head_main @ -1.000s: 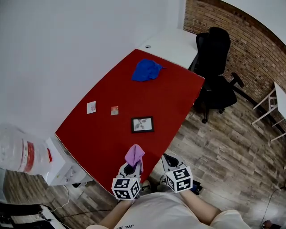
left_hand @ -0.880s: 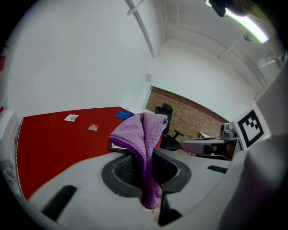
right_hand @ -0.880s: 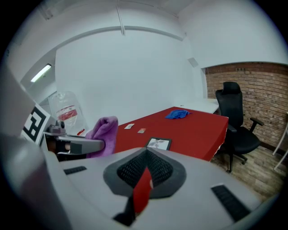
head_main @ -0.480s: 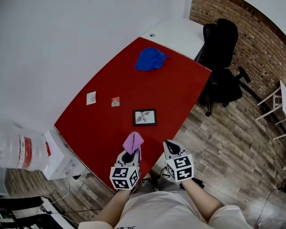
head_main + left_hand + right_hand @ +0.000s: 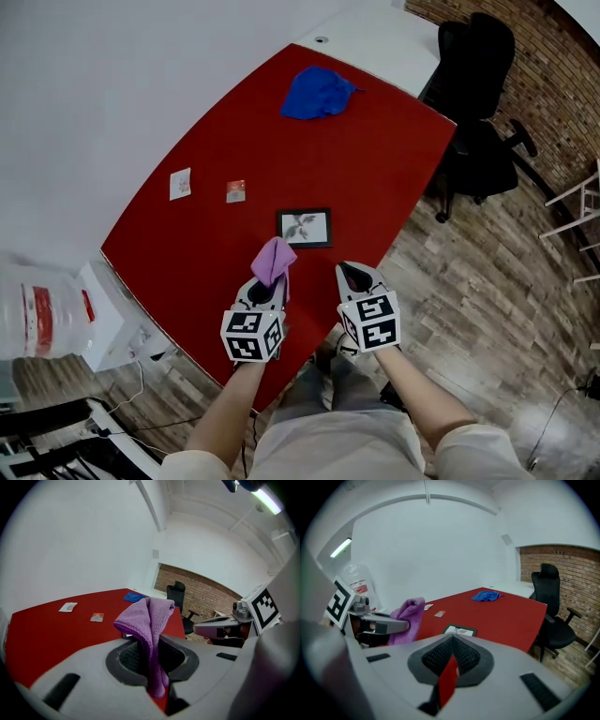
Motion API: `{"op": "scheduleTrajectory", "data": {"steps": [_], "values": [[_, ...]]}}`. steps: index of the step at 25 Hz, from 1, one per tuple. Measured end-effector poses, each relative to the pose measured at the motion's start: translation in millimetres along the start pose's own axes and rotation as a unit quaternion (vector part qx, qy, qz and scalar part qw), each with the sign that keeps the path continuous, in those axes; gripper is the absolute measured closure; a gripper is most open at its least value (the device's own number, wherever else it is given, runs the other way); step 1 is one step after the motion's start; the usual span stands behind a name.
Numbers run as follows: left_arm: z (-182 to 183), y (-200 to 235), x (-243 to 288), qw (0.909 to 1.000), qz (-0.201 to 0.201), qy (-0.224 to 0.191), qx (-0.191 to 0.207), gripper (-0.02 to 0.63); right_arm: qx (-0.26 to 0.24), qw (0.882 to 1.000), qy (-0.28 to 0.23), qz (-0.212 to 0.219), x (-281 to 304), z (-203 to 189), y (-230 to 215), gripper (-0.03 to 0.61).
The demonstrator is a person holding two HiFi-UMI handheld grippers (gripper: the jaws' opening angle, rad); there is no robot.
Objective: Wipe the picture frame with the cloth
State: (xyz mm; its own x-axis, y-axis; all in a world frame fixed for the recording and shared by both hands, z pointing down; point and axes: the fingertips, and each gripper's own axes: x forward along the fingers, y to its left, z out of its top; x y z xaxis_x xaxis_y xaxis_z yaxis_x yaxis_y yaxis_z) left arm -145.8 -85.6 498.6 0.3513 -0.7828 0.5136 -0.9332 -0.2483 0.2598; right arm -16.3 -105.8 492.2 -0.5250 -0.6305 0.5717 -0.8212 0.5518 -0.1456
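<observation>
A small black picture frame [image 5: 304, 227] lies flat on the red table [image 5: 375, 150], near its front edge; it also shows in the right gripper view [image 5: 460, 631]. My left gripper [image 5: 270, 283] is shut on a purple cloth [image 5: 273, 260] that stands up out of its jaws [image 5: 147, 620], just short and left of the frame. My right gripper [image 5: 354, 275] is shut with nothing in it, over the table's edge, right of the frame and below it in the head view.
A crumpled blue cloth [image 5: 319, 92] lies at the table's far end. Two small cards [image 5: 179, 184] [image 5: 235, 191] sit left of the frame. A black office chair [image 5: 478, 103] stands at the right, and a water bottle [image 5: 37, 314] at the left.
Both grippers have moved forward over the table's front edge, closer to the frame. The purple cloth stays in the left jaws.
</observation>
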Motion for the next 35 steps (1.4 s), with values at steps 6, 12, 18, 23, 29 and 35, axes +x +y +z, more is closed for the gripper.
{"op": "scheduleTrajectory", "data": {"steps": [6, 12, 18, 23, 29, 35], "values": [[-2, 16, 37, 0.9995, -0.010, 0.021, 0.021, 0.557, 0.006, 1.000, 0.010, -0.003, 42, -6, -20, 0.575], [-8, 36, 61, 0.9972, -0.014, 0.049, 0.055, 0.557, 0.003, 1.000, 0.024, -0.005, 82, -16, -28, 0.575], [-5, 56, 86, 0.9942, -0.020, 0.066, 0.082, 0.557, 0.011, 0.999, 0.043, -0.006, 110, -33, -35, 0.575], [1, 71, 108, 0.9819, -0.023, 0.094, 0.163, 0.557, 0.013, 0.999, 0.046, -0.003, 128, -36, -36, 0.575], [-3, 87, 146, 0.9227, -0.012, 0.151, 0.355, 0.557, 0.022, 0.999, 0.048, 0.000, 134, -41, -33, 0.575], [-8, 94, 182, 0.8627, -0.024, 0.201, 0.463, 0.557, 0.025, 0.998, 0.052, 0.001, 132, -49, -30, 0.575]]}}
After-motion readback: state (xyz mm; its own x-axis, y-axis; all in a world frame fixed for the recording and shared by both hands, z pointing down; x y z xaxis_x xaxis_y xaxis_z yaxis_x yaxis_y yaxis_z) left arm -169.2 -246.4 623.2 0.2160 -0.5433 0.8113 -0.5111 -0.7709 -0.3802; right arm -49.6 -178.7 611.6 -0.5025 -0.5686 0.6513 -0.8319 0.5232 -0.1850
